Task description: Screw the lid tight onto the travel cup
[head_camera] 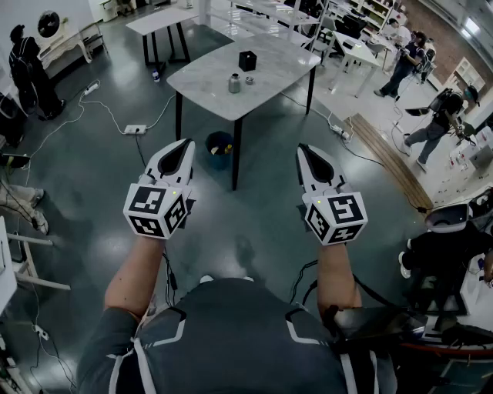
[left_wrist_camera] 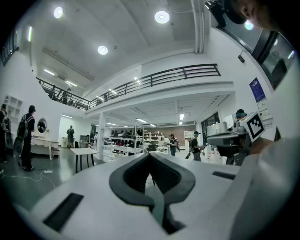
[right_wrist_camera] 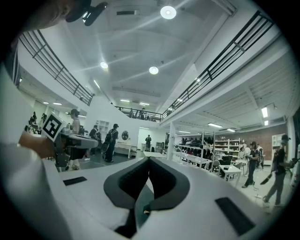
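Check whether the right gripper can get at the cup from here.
Probably not yet. The cup stands on the table, well ahead of the right gripper, which hangs shut over the floor, short of the table's edge. Nothing blocks the way; stepping closer should do.

Right gripper (right_wrist_camera: 149,161): level, facing into a large hall.
Fingers (right_wrist_camera: 180,185): white shells with dark inner pads, closed tip to tip, with nothing between them.
Gap behind the tips: a narrow slit showing a strip of dark floor (right_wrist_camera: 142,208).
Left gripper (right_wrist_camera: 95,139): at the left edge, level, held in a hand (right_wrist_camera: 33,144), with its marker cube (right_wrist_camera: 52,126) above the hand.
Ceiling lights (right_wrist_camera: 168,11): round and lit, on a high white ceiling.
Balcony railing (right_wrist_camera: 225,51): dark bars along the upper level, on both sides.
People: a group (right_wrist_camera: 111,139) stands at left beyond the left gripper; one person (right_wrist_camera: 280,171) walks at far right.
Furniture: a white table (right_wrist_camera: 154,153) just past the fingertips, shelves (right_wrist_camera: 213,147) behind at right.
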A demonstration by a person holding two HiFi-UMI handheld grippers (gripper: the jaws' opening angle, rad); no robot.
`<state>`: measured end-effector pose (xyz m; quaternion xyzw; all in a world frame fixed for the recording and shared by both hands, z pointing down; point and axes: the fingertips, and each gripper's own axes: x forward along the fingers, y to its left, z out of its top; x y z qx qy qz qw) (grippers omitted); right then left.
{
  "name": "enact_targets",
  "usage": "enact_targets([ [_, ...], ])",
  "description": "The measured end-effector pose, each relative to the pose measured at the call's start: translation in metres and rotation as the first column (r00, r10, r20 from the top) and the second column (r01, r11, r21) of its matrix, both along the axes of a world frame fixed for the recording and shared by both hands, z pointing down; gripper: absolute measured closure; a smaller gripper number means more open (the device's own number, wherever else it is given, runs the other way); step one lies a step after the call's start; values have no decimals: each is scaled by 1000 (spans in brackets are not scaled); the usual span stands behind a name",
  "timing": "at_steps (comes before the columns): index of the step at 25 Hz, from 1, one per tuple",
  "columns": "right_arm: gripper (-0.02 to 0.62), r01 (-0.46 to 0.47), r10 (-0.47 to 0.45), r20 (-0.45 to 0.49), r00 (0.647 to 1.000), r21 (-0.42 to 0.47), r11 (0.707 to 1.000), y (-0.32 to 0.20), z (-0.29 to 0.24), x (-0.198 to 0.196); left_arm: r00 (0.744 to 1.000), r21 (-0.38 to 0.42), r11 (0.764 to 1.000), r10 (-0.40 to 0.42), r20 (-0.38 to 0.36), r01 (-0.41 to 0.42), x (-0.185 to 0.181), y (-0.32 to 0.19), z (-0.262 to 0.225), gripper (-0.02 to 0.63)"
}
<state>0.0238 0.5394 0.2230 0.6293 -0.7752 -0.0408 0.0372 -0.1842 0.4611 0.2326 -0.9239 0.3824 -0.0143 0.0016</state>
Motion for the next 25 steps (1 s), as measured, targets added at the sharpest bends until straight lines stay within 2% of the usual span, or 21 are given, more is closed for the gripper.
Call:
enact_targets([
  [3, 568, -6, 6, 0, 1000, 18, 1000, -7, -11, 0, 1000, -4, 1000, 7, -19, -7, 2, -2, -3, 597],
  [8, 569, -4, 4, -8, 1000, 9, 1000, -10, -11, -7, 1000, 9, 1000, 13, -11, -13, 2, -1, -3, 597],
  [12, 568, 5, -5, 24, 1000, 24, 1000, -10, -17, -13, 999, -1, 1000, 29, -31, -29, -2, -1, -5, 597],
  [18, 566, 2, -2, 9, 1000, 10, 1000, -12, -11, -35, 998, 3, 1000, 15, -54, -15, -25, -3, -6, 597],
  [25, 566, -4, 4, -15, 1000, -6, 1000, -18, -6, -65, 996, -4, 998, 65, -59, -65, -47, -8, -3, 597],
])
